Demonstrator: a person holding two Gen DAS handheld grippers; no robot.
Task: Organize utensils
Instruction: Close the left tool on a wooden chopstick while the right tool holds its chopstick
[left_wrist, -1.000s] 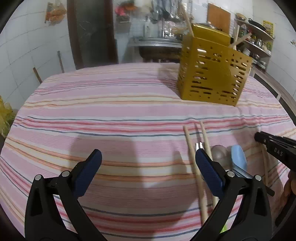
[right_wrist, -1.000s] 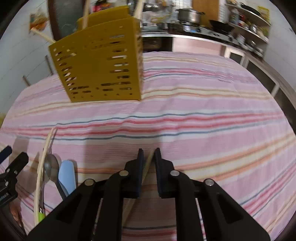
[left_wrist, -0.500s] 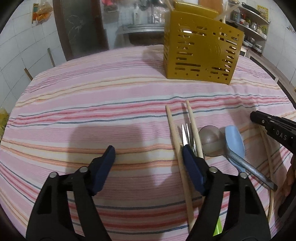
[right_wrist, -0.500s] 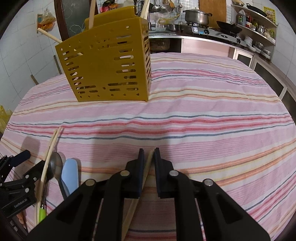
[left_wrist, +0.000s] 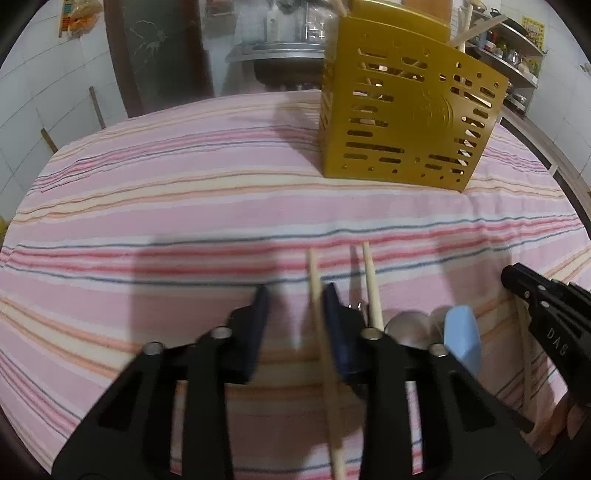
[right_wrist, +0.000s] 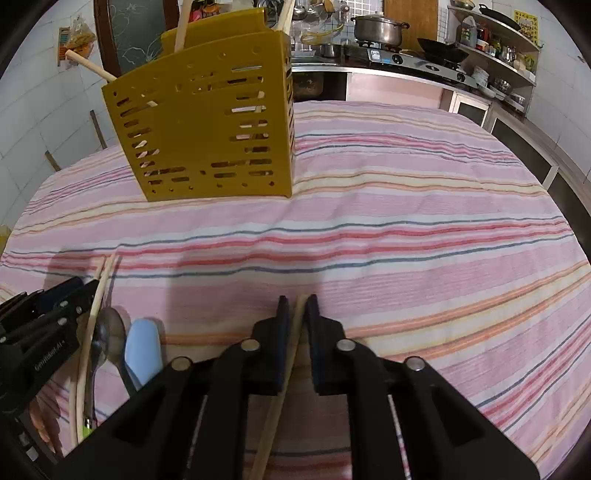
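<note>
- Writing: white letters "DAS" show on the black body of the right gripper (left_wrist: 517, 280) in the left wrist view. In the right wrist view the side of the left gripper (right_wrist: 83, 284) carries pale lettering too blurred to read surely.
- Left gripper (left_wrist: 297, 295): black plastic arms with metal rivets and dark blue pads. Its jaws are closing, with a gap between them. A pale wooden chopstick (left_wrist: 321, 332) lies between the pads, close against the right-hand one; whether the pad presses it I cannot tell.
- Right gripper (right_wrist: 297, 306): the same black build. Its jaws are nearly together, pinched on a second wooden chopstick (right_wrist: 291, 343) that runs back under the gripper body.
- Other utensils lie on the tabletop between the two grippers: another chopstick (left_wrist: 371, 284), a metal spoon (right_wrist: 107, 332) with a rounded shiny bowl, and a pale blue spoon (right_wrist: 142, 350) with a matte, smooth bowl. A small bright green handle end (right_wrist: 88, 432) shows beside them.
- Utensil holder (left_wrist: 402, 122): a mustard-yellow plastic box, upright, pierced with rows of slots and round holes and bearing a faint raised emblem. It stands on the far part of the tabletop, well apart from the loose utensils. Wooden sticks (right_wrist: 181, 26) rise from its top.
- Tablecloth (right_wrist: 406, 229): woven fabric in pink with red, orange, cream and dark blue stripes, covering the tabletop.
- Behind: white tiled walls, a steel pot (right_wrist: 378, 27) on a stove, shelves of kitchenware.
</note>
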